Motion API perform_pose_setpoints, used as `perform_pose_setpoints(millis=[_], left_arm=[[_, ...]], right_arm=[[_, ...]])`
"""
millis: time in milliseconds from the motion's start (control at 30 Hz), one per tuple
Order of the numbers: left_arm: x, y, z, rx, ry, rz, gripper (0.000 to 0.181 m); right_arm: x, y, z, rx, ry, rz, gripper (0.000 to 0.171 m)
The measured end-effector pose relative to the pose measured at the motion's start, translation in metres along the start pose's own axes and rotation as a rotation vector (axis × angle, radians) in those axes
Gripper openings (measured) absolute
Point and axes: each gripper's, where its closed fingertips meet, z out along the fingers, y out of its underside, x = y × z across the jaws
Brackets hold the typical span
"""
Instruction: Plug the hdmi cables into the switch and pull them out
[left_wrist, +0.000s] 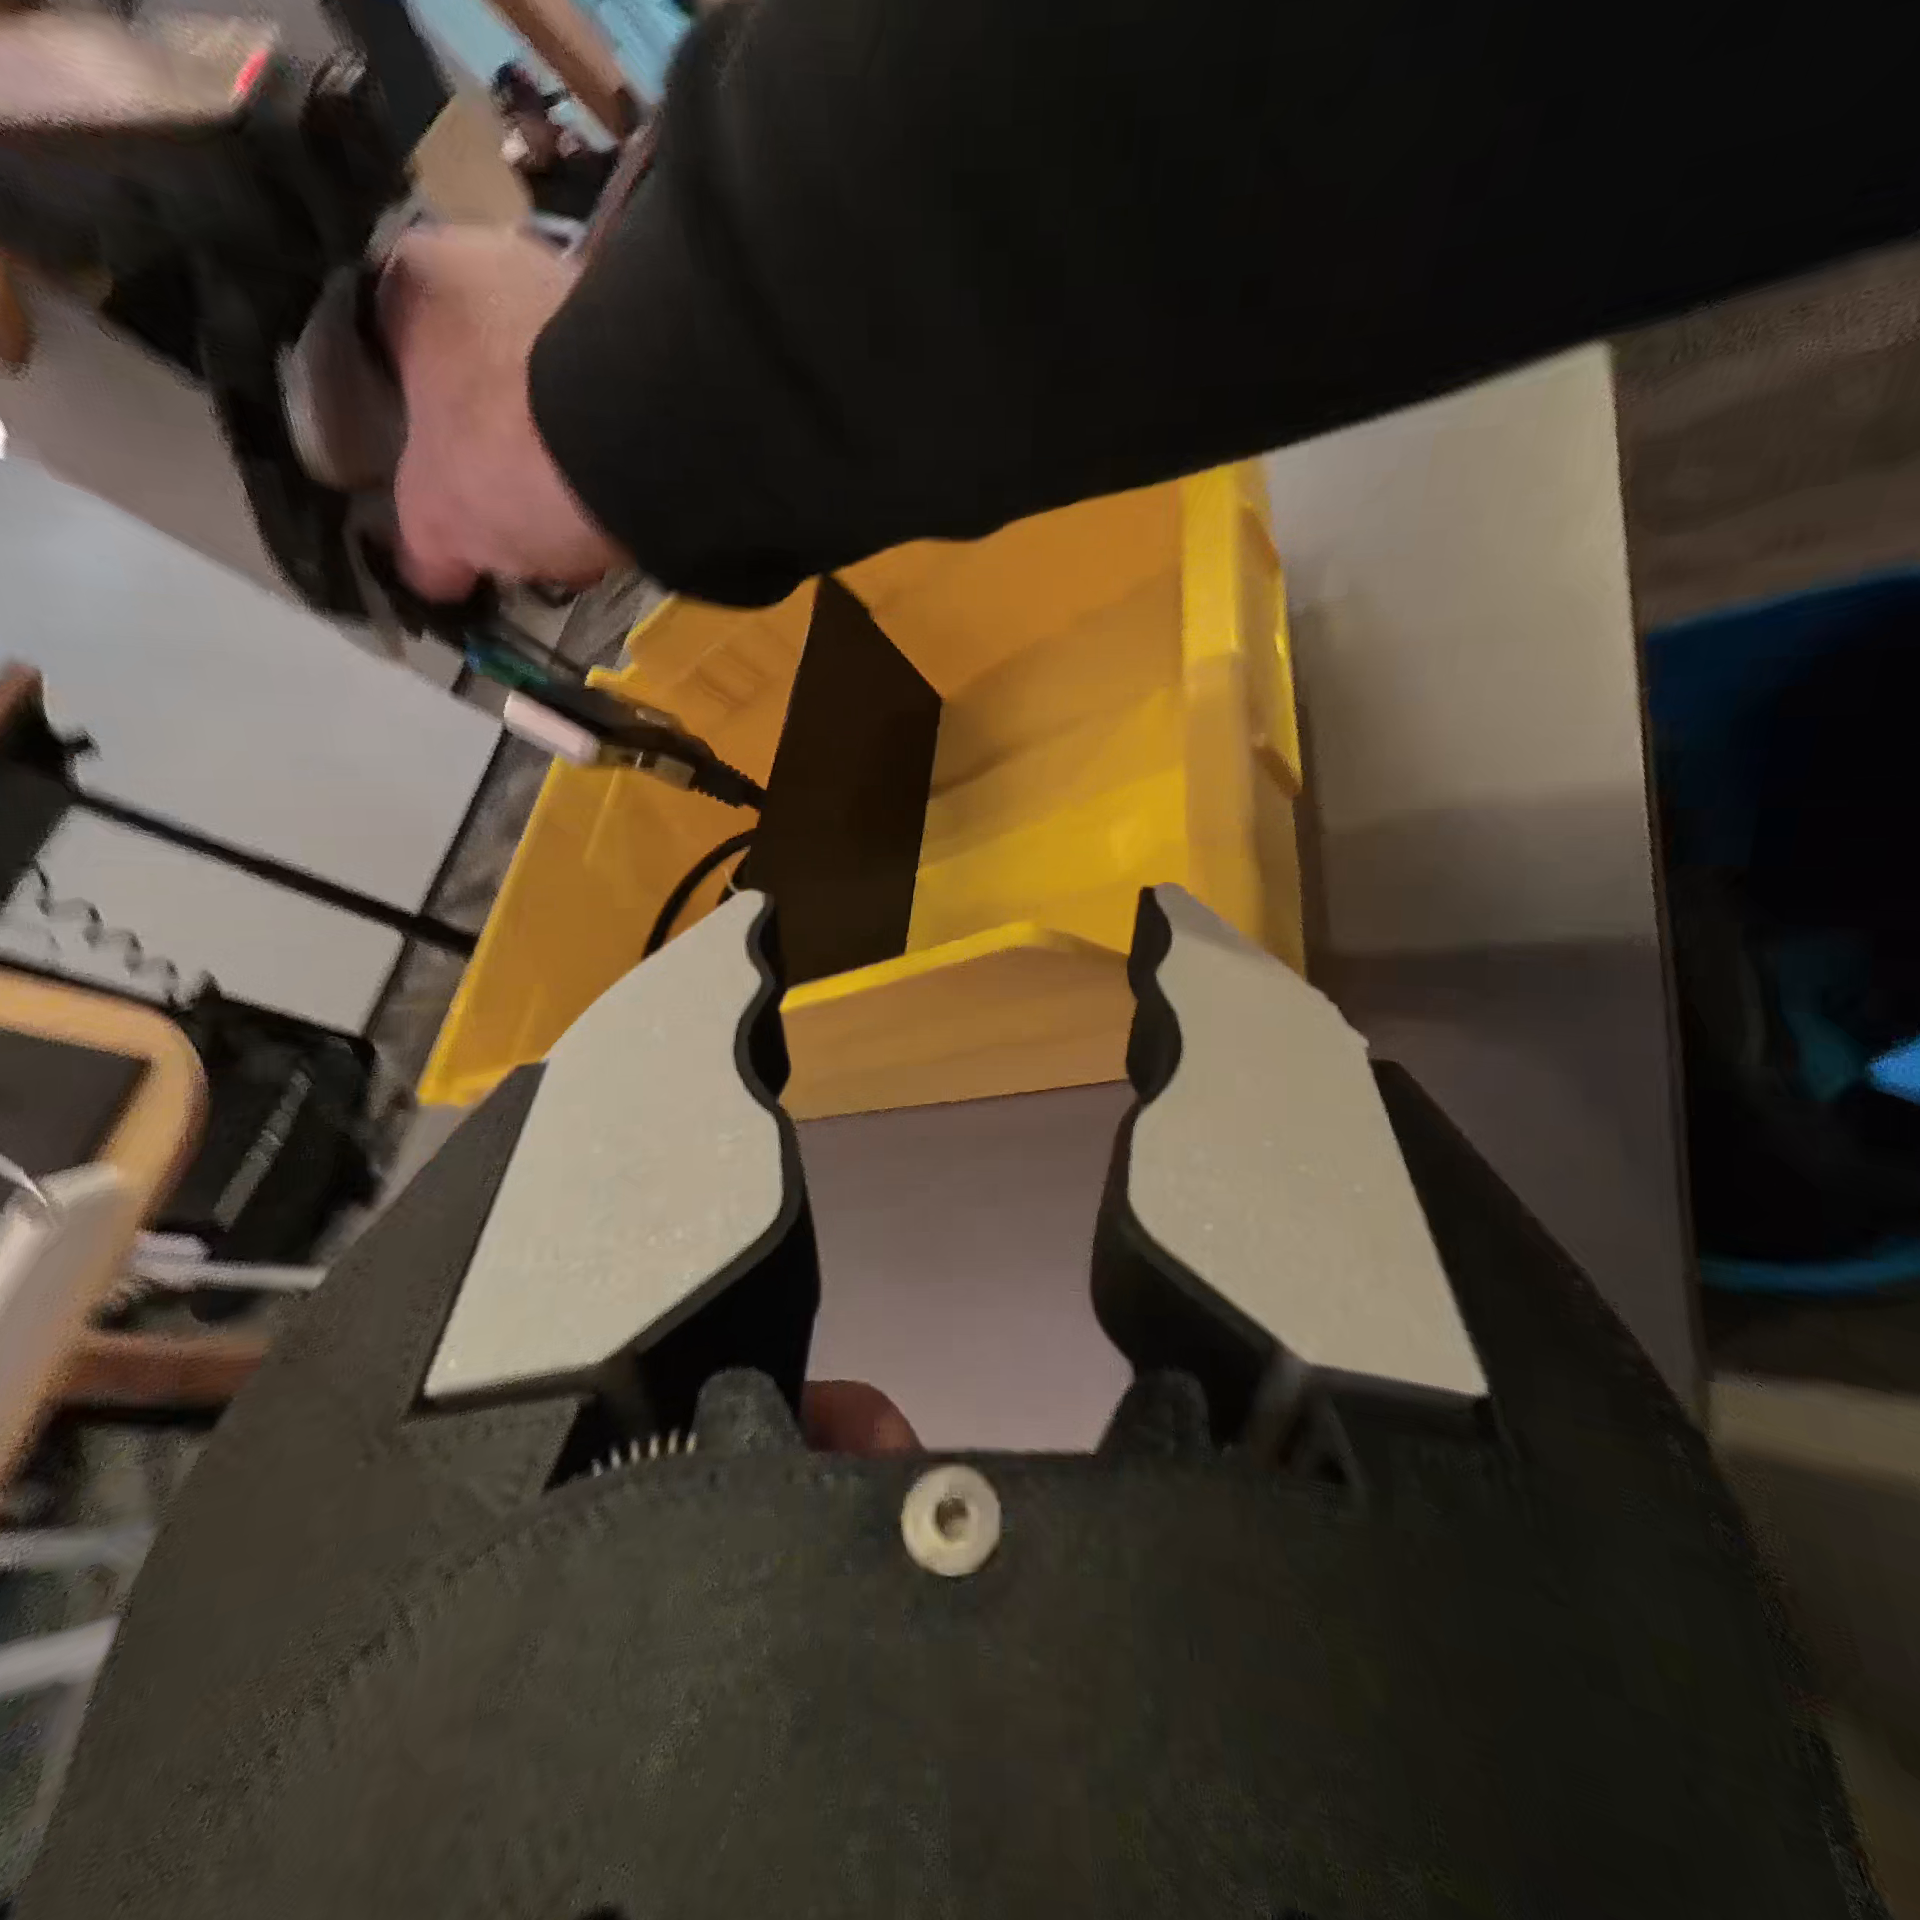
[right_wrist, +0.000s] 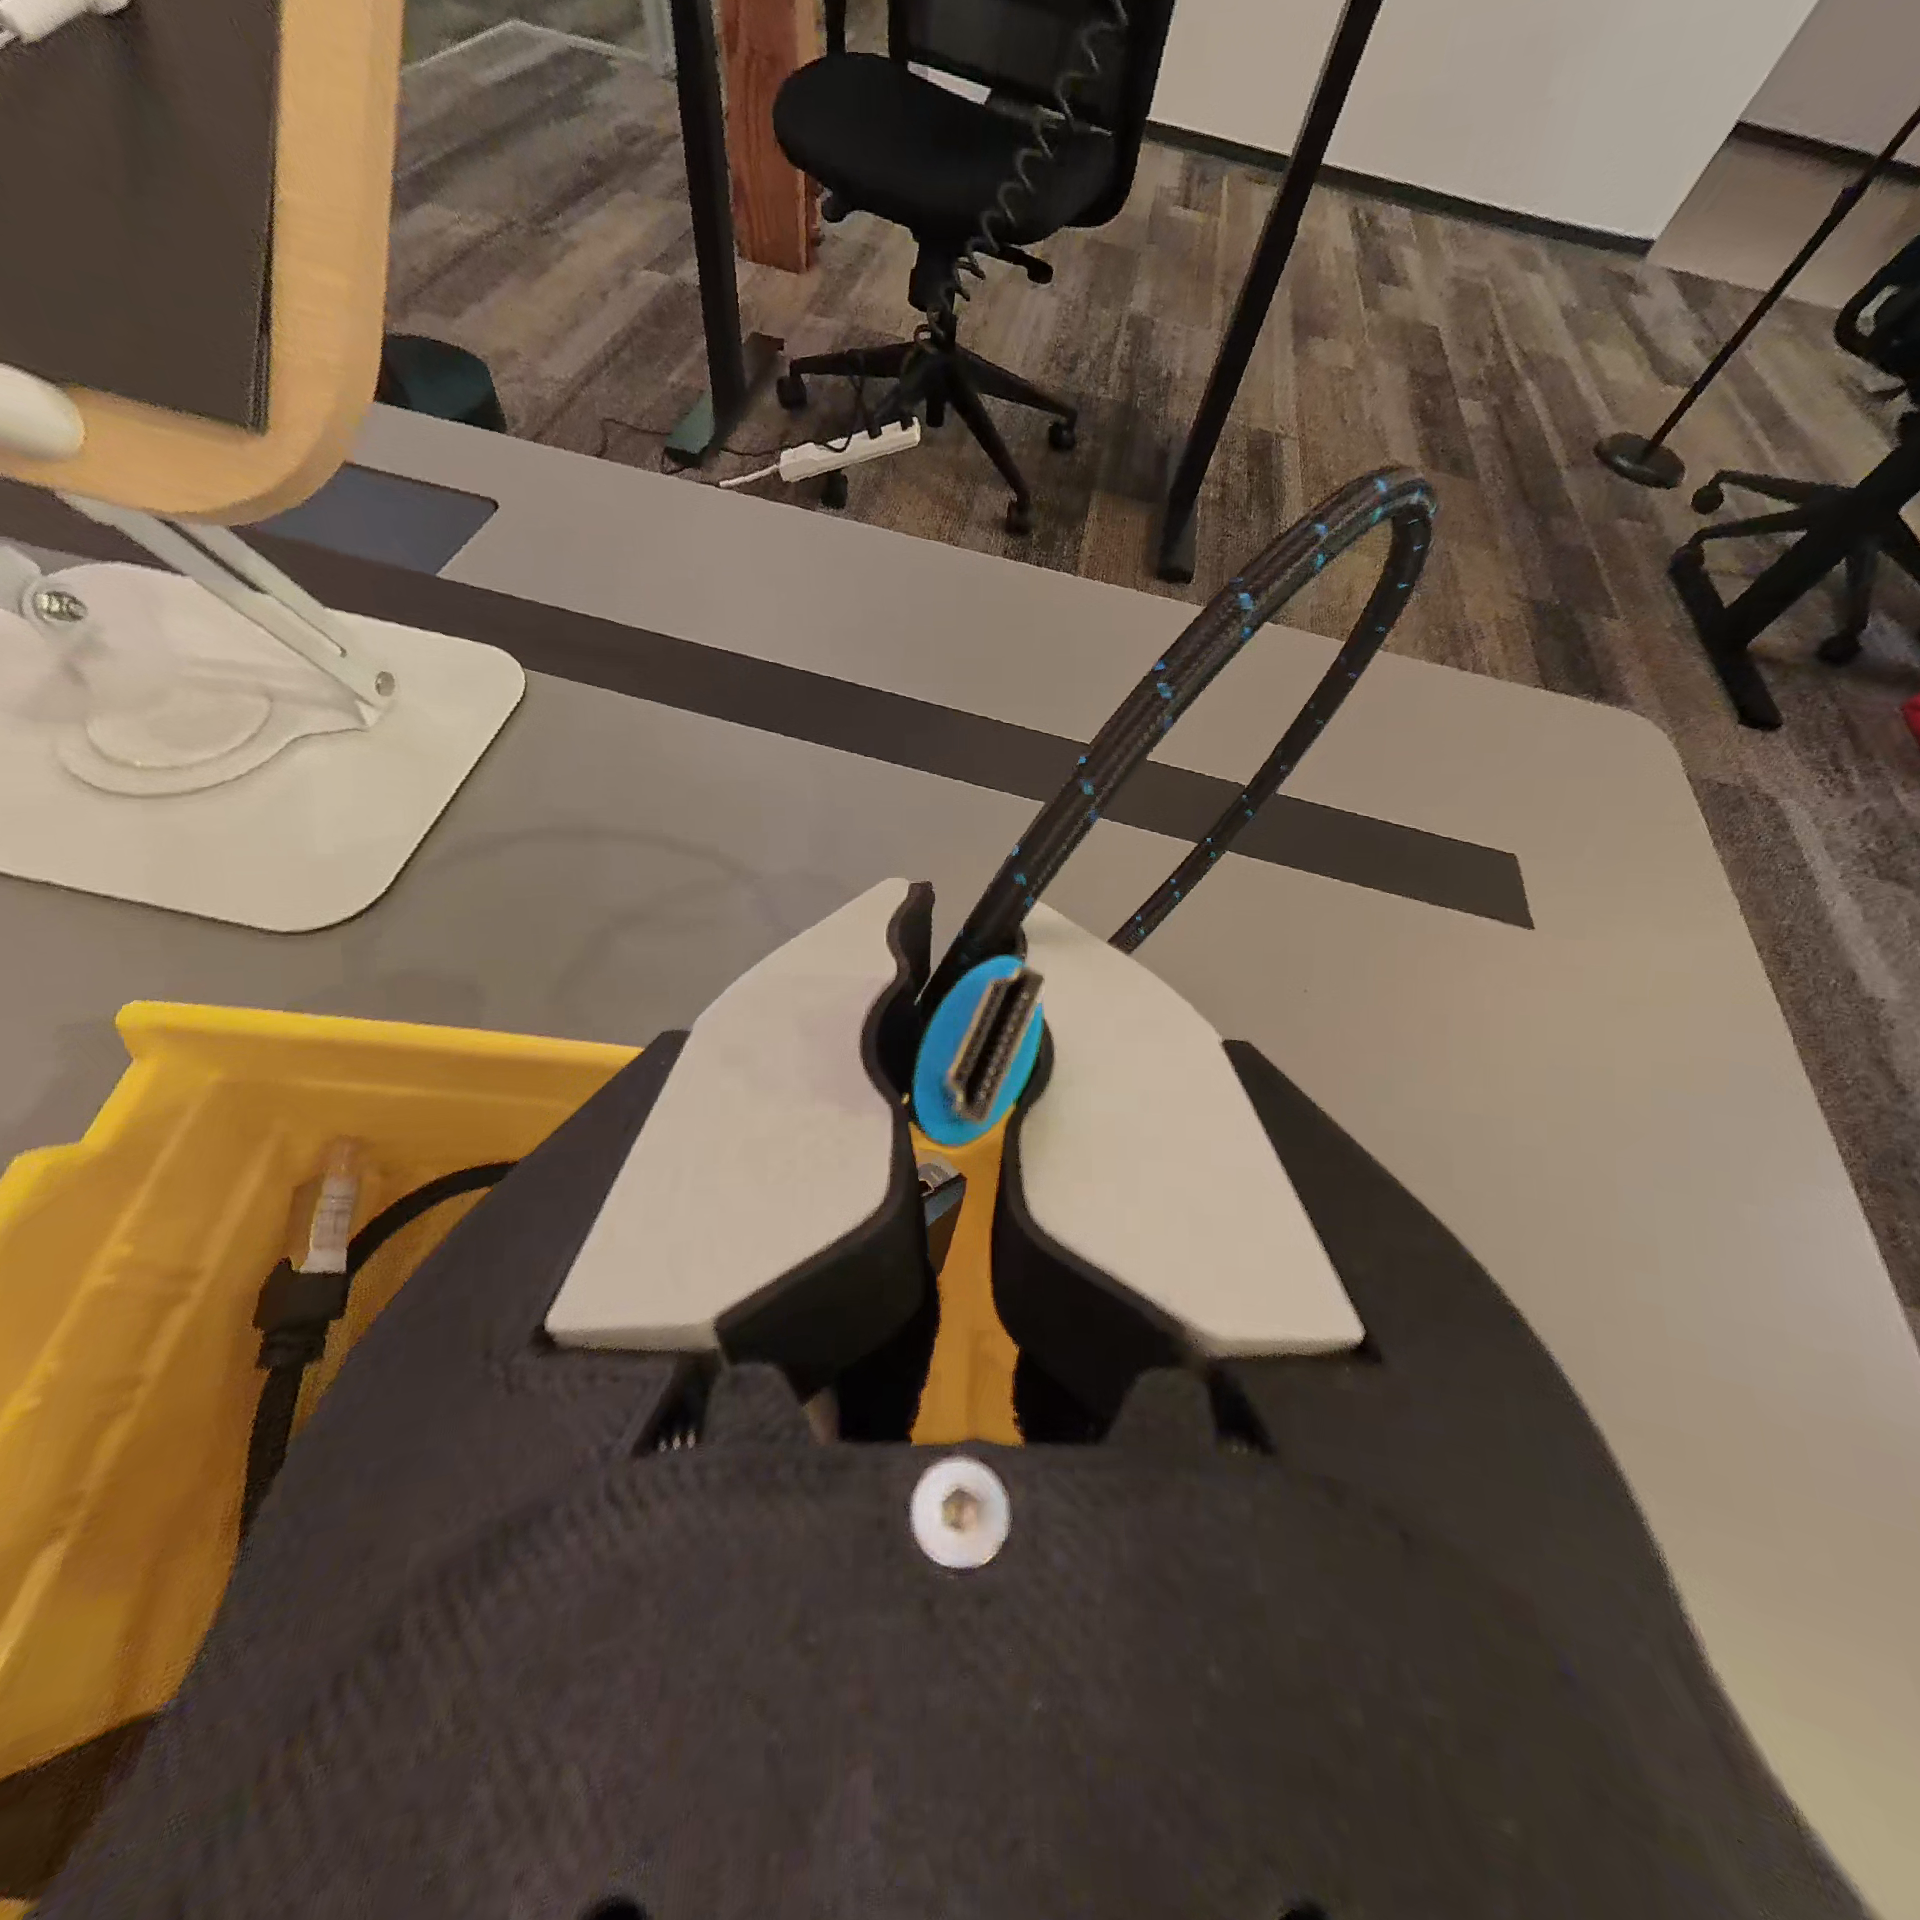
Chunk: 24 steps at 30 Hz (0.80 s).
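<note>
My right gripper (right_wrist: 966, 925) is shut on an HDMI plug (right_wrist: 982, 1049) with a blue face, its metal end turned toward the camera. The plug's black braided cable (right_wrist: 1299, 623) with blue flecks loops up and back down to the table. My left gripper (left_wrist: 956, 935) is open and empty, just short of a yellow bin (left_wrist: 1091, 727). A black box (left_wrist: 852, 800) stands upright in that bin. In the left wrist view the right gripper (left_wrist: 312, 416) is blurred at the upper left, held by a hand (left_wrist: 468, 416) above the bin's left rim.
A dark sleeve (left_wrist: 1143, 260) crosses the top of the left wrist view. The yellow bin (right_wrist: 135, 1299) holds a black cable with a clear plug (right_wrist: 327, 1216). A white monitor stand (right_wrist: 260, 748) sits on the grey table (right_wrist: 1455, 1039). Office chairs (right_wrist: 956, 156) stand beyond. Left tips to right tips: about 30 cm.
</note>
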Motion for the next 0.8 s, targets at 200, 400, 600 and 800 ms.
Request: perform_pose_setpoints(millis=[200, 400, 600, 800], left_arm=[[-0.024, 0.032, -0.004, -0.082, -0.123, -0.308, 0.055], [-0.035, 0.043, -0.003, -0.08, -0.148, -0.402, 0.062], [-0.023, 0.071, 0.005, -0.177, -0.104, -0.549, 0.061], [-0.032, 0.075, -0.005, -0.146, -0.104, -0.564, 0.071]], right_arm=[[-0.011, -0.004, -0.028, 0.049, -0.062, -0.181, 0.009], [-0.076, 0.004, -0.066, 0.058, -0.144, -0.714, 0.008], [-0.134, 0.085, -0.037, -0.268, -0.367, -0.959, 0.007], [-0.124, 0.122, -0.013, -0.476, -0.453, -0.668, 0.008]])
